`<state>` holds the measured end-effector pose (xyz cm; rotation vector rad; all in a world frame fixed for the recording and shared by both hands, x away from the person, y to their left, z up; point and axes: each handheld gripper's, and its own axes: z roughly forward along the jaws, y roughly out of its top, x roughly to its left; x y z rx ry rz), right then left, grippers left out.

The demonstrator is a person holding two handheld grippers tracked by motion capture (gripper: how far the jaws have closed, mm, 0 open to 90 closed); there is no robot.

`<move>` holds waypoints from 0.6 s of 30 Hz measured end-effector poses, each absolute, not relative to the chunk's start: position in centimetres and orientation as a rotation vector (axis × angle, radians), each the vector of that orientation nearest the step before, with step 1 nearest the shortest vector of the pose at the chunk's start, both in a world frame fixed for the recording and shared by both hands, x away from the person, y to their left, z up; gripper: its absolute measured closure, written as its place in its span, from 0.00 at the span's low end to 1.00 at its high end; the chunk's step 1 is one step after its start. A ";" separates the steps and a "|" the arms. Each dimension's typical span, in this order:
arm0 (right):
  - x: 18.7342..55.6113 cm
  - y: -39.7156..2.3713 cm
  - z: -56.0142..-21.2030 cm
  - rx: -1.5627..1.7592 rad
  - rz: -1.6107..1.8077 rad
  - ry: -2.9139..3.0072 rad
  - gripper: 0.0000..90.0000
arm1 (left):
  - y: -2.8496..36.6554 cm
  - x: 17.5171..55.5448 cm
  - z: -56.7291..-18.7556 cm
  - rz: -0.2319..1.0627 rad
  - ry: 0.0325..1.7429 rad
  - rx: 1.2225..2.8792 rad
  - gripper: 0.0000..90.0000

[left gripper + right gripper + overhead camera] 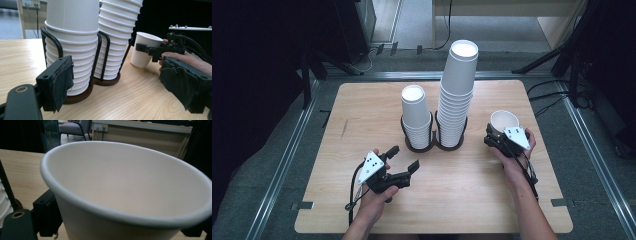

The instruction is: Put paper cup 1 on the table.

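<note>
No text, label, brand, number or sign could be read anywhere; the stacked white paper cups (456, 95) at the centre of the frame were plain, the single white paper cup (130, 192) bore no print, and the pale wooden table (362, 125) carried no marking

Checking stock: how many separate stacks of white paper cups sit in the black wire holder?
2: a short stack of upside-down white paper cups in the left ring of the black wire holder, and a tall stack in its right ring.
</note>
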<state>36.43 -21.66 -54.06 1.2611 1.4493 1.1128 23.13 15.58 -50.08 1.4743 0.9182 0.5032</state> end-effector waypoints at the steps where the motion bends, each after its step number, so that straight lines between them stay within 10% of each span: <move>1: 36.4 -21.7 -54.1 1.265 1.109 1.450 0.14 | 15.6 23.1 -50.1 0.503 0.918 1.476 0.13; 18: 36.4 -22.0 -54.3 1.291 1.110 1.485 0.12 | 15.3 23.1 -50.2 0.508 0.919 1.486 0.13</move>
